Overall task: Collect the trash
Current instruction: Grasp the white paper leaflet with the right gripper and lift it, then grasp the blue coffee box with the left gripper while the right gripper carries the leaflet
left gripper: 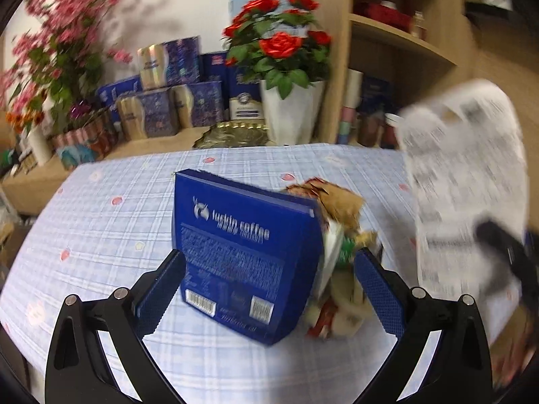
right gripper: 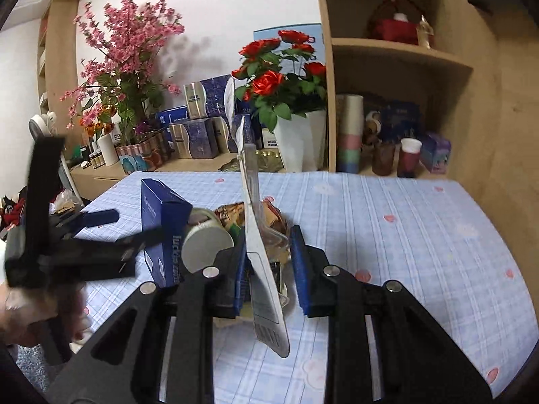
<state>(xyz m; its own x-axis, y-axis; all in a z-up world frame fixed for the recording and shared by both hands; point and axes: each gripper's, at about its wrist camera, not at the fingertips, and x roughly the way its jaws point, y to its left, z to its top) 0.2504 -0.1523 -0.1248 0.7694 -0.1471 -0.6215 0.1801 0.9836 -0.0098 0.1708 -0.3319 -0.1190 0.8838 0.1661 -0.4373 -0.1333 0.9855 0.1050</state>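
My left gripper (left gripper: 269, 256) is shut on a blue coffee box (left gripper: 242, 256), which is tilted over the table. Crumpled brown and white wrappers (left gripper: 340, 222) are squeezed between the box and the right finger. The right wrist view shows that gripper (right gripper: 138, 217) at the left, with the box (right gripper: 153, 208) and a white cup (right gripper: 205, 244) beside the wrappers (right gripper: 232, 213). My right gripper (right gripper: 268, 235) is shut on a long white printed receipt (right gripper: 251, 208), seen edge-on and standing up. In the left wrist view the receipt (left gripper: 465, 181) hangs blurred at the right above the right gripper (left gripper: 498, 239).
A table with a blue checked cloth (right gripper: 404, 235) lies under both grippers. Behind it stand red roses in a white pot (right gripper: 299, 138), pink blossoms (right gripper: 128, 54), stacked blue boxes (left gripper: 175, 101) and a wooden shelf with cups (right gripper: 409, 155). A person's hand (right gripper: 20, 320) holds the left gripper.
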